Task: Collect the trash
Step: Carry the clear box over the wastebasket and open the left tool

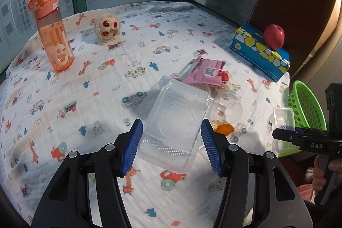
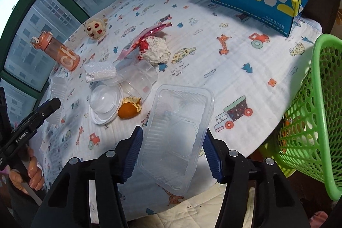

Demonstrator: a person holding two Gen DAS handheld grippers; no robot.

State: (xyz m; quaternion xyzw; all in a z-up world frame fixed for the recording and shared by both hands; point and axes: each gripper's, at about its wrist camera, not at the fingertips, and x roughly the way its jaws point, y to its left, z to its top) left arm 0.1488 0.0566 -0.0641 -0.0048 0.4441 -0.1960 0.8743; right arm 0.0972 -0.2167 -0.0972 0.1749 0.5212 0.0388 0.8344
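Each of your grippers holds a clear, thin-walled plastic tray: the left gripper [image 1: 172, 146] has its blue fingers [image 1: 132, 149] pressed on one tray [image 1: 175, 121], the right gripper [image 2: 172, 153] on another [image 2: 177, 134] just beside the green mesh basket [image 2: 316, 112]. They look light, flexible and slippery, so keep your grip across the short sides near the stiffer rim and squeeze gently.

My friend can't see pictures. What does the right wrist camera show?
The right hand-held gripper holds a clear plastic tray above a table with a cartoon cloth. Behind lie cups, orange peel and crumpled paper; a green basket waits right.
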